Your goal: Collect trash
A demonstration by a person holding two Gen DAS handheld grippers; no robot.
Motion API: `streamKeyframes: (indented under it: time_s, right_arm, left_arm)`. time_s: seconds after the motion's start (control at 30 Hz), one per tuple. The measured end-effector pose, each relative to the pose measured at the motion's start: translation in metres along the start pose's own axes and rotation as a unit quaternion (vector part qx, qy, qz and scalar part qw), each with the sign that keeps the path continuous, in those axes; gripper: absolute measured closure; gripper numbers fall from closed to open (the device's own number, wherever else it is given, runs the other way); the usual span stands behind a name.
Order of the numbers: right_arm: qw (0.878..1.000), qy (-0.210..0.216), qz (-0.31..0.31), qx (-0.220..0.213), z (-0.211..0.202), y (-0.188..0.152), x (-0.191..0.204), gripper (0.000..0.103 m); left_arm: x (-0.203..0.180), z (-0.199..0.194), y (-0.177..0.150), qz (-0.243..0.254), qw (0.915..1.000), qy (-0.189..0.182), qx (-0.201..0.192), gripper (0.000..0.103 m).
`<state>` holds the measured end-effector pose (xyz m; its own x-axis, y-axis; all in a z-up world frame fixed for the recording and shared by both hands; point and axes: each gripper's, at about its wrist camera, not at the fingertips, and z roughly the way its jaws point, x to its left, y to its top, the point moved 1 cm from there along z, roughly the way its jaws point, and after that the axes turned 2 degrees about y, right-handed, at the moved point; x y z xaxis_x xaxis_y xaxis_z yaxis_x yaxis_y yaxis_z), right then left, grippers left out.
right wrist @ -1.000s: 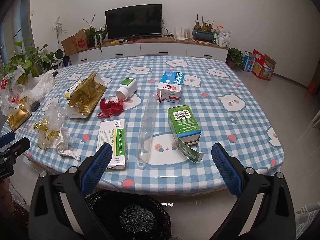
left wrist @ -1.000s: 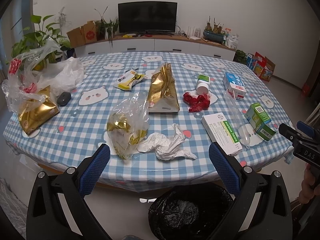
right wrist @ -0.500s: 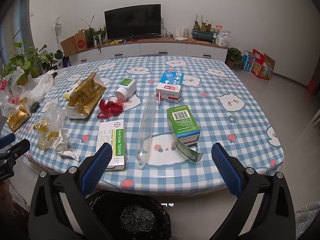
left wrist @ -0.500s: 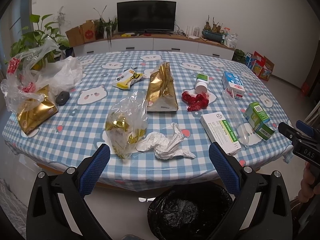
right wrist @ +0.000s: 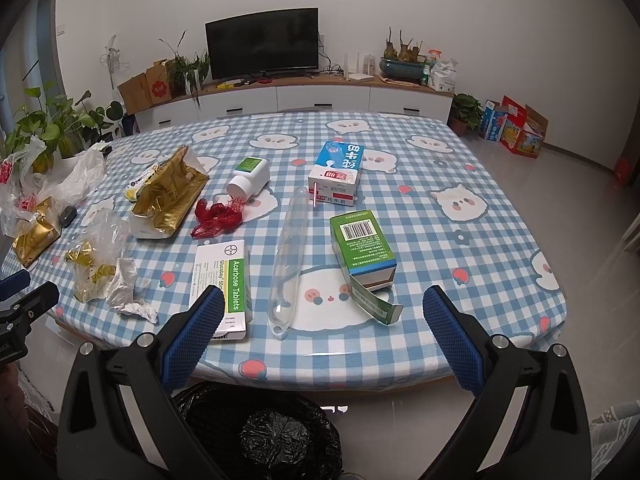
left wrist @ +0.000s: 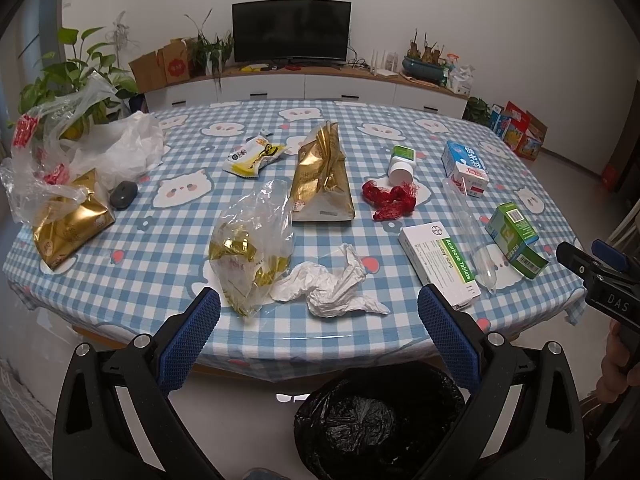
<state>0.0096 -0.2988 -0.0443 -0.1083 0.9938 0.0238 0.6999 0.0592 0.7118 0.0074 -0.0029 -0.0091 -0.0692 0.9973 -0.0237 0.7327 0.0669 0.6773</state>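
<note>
Both pairs of tongs hang spread and empty off the near edge of the bench [left wrist: 132, 264], the left tongs [left wrist: 318, 308] facing the crumpled white paper [left wrist: 328, 286] and the right tongs [right wrist: 324, 312] facing the clear plastic tube [right wrist: 289, 260]. The trash lies scattered over the checked cloth: near the front edge the paper touches a clear bag of gold wrappers [left wrist: 250, 246], with the Acarbose tablet box [right wrist: 225, 286] and an open green carton [right wrist: 362, 254] further toward the right corner; deeper in sit a gold foil bag [left wrist: 323, 176], red netting [left wrist: 390, 200], a tipped white pill bottle [right wrist: 250, 176] and a milk carton [right wrist: 338, 172]. Everything looks light. The paper and bags are soft and should crush under a pinch, so a bunched ridge is the likely hold; the film bag may slip. The boxes seem stiff but hollow, best taken across their narrow sides; the tube may roll and dent. The black-lined bin [right wrist: 260, 432] sits below the front edge, partly cut off by the tongs and the frame. Whether the boxes and bottle hold anything cannot be seen, and the heap of plastic bags [left wrist: 60, 152] at the left edge hides its contents.
</note>
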Motion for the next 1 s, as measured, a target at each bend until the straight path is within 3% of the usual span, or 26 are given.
streamKeyframes:
  time_s: [1.0]
  right_arm:
    - [1.000, 0.001, 0.002, -0.003, -0.0008, 0.0017, -0.0008, 0.008]
  left_arm:
    - [-0.0022, 0.0008, 0.0011, 0.001, 1.0000, -0.002, 0.003, 0.006]
